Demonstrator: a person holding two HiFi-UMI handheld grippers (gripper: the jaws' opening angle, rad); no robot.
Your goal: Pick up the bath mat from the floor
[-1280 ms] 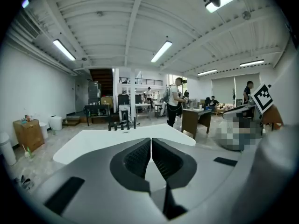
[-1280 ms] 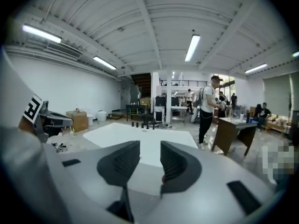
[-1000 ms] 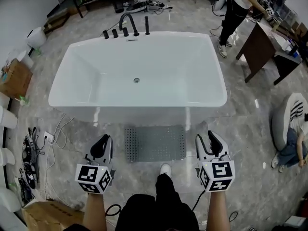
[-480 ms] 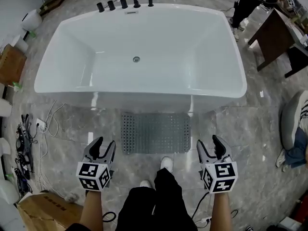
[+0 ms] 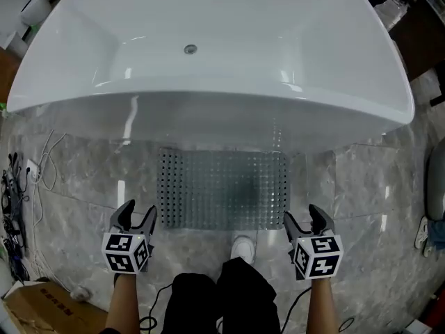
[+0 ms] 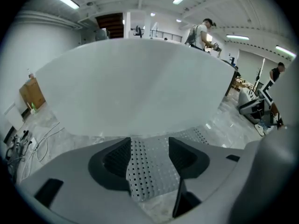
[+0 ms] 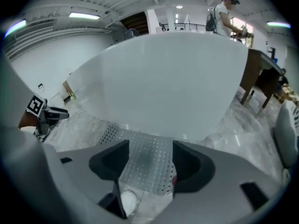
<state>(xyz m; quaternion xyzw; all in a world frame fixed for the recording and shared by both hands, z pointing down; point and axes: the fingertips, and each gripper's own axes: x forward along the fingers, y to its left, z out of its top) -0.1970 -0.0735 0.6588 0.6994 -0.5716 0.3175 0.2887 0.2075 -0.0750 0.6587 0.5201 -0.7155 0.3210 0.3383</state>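
Observation:
A grey perforated bath mat [image 5: 222,188] lies flat on the marble floor, against the foot of the white bathtub [image 5: 208,40]. My left gripper [image 5: 135,216] hovers just short of the mat's near left corner, its jaws opening with nothing gripped; the mat [image 6: 149,167] shows through the gap. My right gripper [image 5: 306,220] hangs off the mat's near right corner, jaws also opening and empty, with the mat [image 7: 147,164] visible beyond them. Neither gripper touches the mat.
The tub's wall [image 6: 140,87] rises close ahead of both grippers. My white shoe [image 5: 240,248] stands at the mat's near edge. Cables and a power strip [image 5: 21,179] lie at the left, a cardboard box [image 5: 49,305] at the lower left.
I have stepped and leaned forward, so the tub and mat fill more of the view. Both grippers came down towards the mat's near corners, and both sets of jaws have spread wider.

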